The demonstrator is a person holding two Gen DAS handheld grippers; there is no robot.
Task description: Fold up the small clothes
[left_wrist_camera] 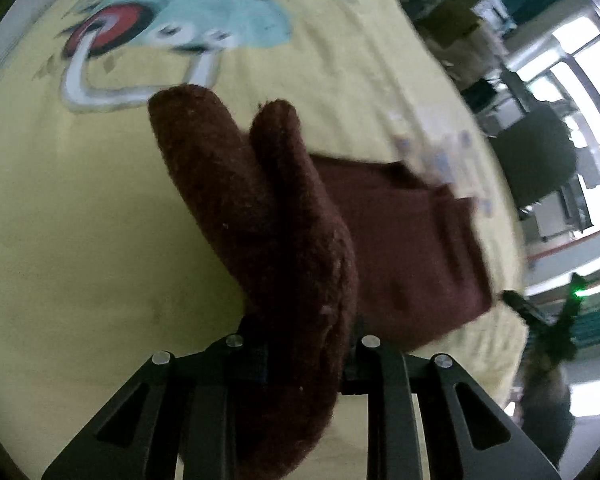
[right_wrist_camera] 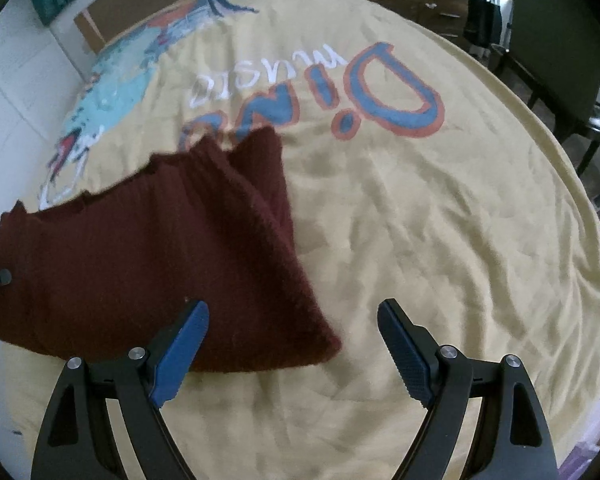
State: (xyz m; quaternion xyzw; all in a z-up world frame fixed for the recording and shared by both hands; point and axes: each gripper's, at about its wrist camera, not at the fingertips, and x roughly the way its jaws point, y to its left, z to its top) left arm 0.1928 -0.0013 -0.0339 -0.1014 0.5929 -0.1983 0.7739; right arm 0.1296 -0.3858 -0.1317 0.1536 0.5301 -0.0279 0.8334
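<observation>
We see our left gripper [left_wrist_camera: 306, 354] pinching a thick fold of the dark red knitted garment [left_wrist_camera: 400, 248], its jaws pressed in on the wool so the cloth bunches up over them. The rest of the garment lies on the yellow bedsheet [right_wrist_camera: 440, 240], below the blue "Dino" lettering [right_wrist_camera: 380, 92]. Our right gripper [right_wrist_camera: 292, 344] hangs spread wide and holds nothing, its left blue finger [right_wrist_camera: 180, 356] over the garment's near edge.
</observation>
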